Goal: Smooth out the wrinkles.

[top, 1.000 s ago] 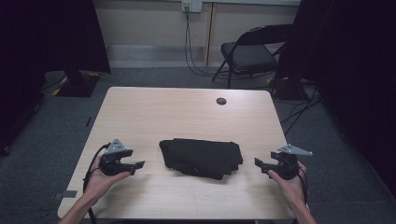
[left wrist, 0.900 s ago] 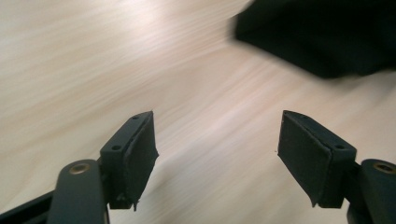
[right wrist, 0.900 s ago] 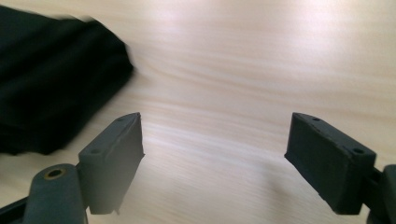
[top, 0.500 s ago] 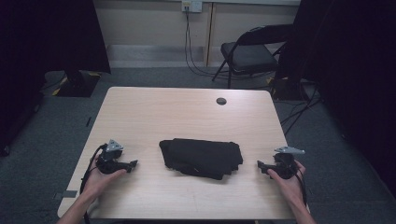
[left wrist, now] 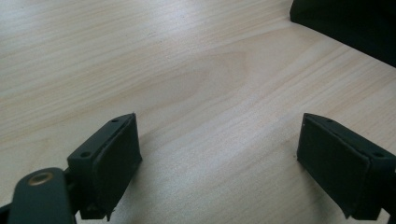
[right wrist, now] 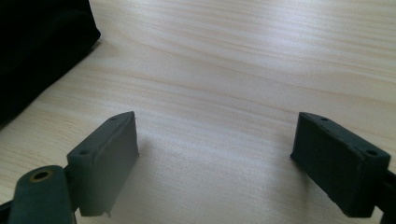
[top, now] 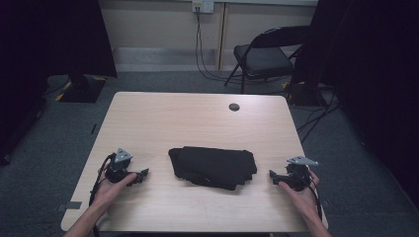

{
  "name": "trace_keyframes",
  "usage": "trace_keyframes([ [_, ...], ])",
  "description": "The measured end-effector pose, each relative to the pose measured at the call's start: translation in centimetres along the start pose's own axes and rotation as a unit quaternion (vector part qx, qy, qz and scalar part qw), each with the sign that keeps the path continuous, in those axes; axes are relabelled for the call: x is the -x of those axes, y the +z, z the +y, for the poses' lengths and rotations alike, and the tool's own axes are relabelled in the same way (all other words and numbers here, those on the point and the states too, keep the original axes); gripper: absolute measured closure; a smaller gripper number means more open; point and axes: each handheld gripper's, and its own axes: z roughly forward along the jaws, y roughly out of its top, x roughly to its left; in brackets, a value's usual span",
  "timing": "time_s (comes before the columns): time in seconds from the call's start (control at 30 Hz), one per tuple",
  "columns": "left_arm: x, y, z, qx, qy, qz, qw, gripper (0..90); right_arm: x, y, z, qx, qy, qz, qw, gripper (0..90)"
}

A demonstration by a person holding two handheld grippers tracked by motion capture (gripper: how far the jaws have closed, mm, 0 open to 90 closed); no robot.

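Desk: a pale wood-grain desk (top: 197, 123) took up the middle of the high view, its far edge in the upper middle of the frame and its near edge along the bottom.
Cloth: a folded black cloth (top: 213, 167) lay flat just below the centre of the high view, well inside every edge of the desk.
Cloth in close views: its corner sat in the upper right of the left gripper view (left wrist: 355, 25) and in the upper left of the right gripper view (right wrist: 37, 51).
Left tongs: the left tongs (top: 141, 174) rested low at the lower left of the high view, held in the left hand (top: 111, 185), pointing toward the cloth; their jaws had just been opening and stood spread wide with nothing between them but bare wood (left wrist: 219, 158).
Right tongs: the right tongs (top: 273, 176) sat at the lower right of the high view in the right hand (top: 301, 190), jaws spread apart over bare wood (right wrist: 215, 158), pinching nothing.
Gaps: a strip of bare wood lay between each pair of tongs and the nearest side of the cloth; neither touched it.
Open room: the far half of the desk was bare save for a small dark round grommet (top: 234, 106) near the far edge.
Edges: the right hand lay close to the right edge of the desk, the left hand close to the left edge.
Surroundings: a black folding chair (top: 267, 54) stood on the grey floor beyond the far right corner.
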Motion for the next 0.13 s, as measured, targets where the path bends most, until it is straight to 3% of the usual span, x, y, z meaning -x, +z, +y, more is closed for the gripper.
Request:
trace_keyframes([
  [0.13, 0.02, 0.01, -0.01, 0.001, -0.001, 0.001, 1.0, 12.5, 0.0, 0.0, 0.0, 0.0, 0.0, 0.0, 1.0, 13.3],
])
